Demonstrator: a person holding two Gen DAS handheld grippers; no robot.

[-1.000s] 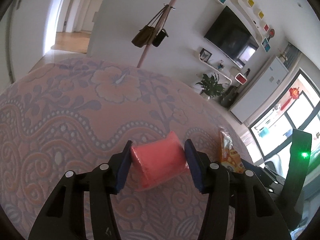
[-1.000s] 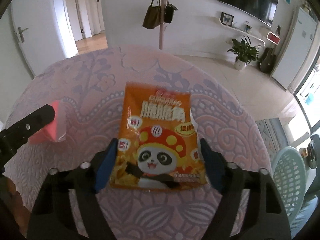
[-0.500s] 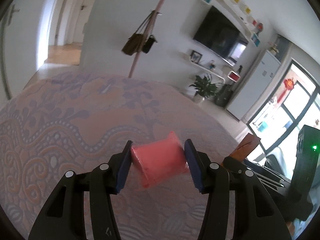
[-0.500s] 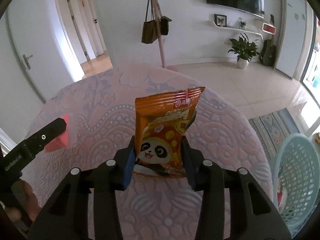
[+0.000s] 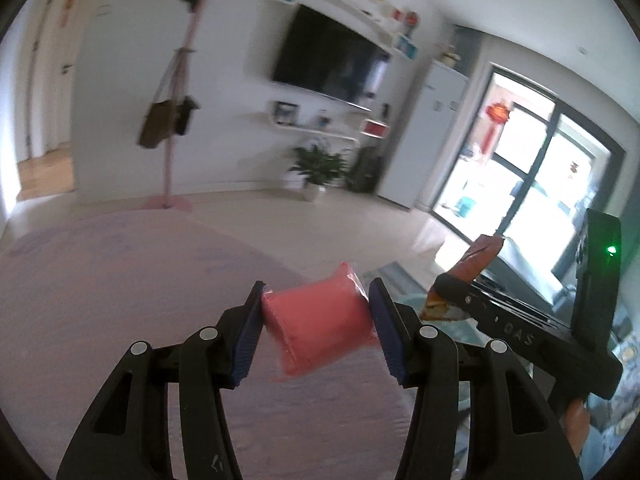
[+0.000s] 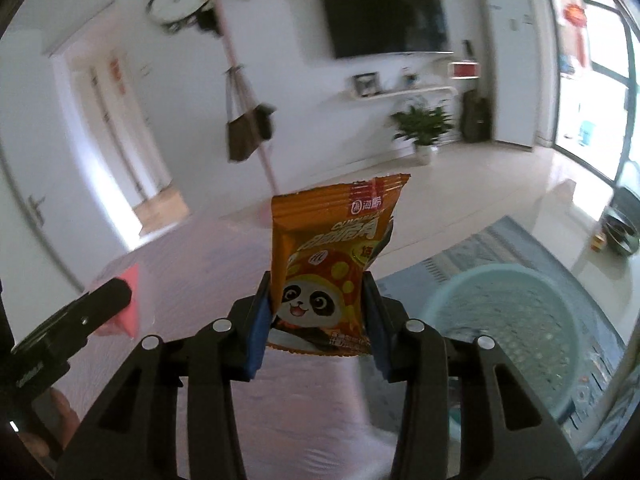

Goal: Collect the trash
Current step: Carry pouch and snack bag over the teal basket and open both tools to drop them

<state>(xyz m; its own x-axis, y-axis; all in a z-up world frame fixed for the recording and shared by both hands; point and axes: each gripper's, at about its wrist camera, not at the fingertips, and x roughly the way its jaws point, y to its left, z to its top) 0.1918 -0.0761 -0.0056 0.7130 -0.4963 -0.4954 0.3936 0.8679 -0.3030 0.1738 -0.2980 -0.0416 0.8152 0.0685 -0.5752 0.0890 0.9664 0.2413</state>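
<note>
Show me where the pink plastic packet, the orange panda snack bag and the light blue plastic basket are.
pink plastic packet [image 5: 320,320], left wrist view, middle of its front.
orange panda snack bag [image 6: 324,264], right wrist view, printed front.
light blue plastic basket [image 6: 440,300], right wrist view, left rim.

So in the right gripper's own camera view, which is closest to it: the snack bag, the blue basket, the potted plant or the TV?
1. Snack bag, clamped in the right gripper.
2. Blue basket, low on the right.
3. Potted plant, by the far wall.
4. TV, on that wall; plant and TV nearly tie.
</note>
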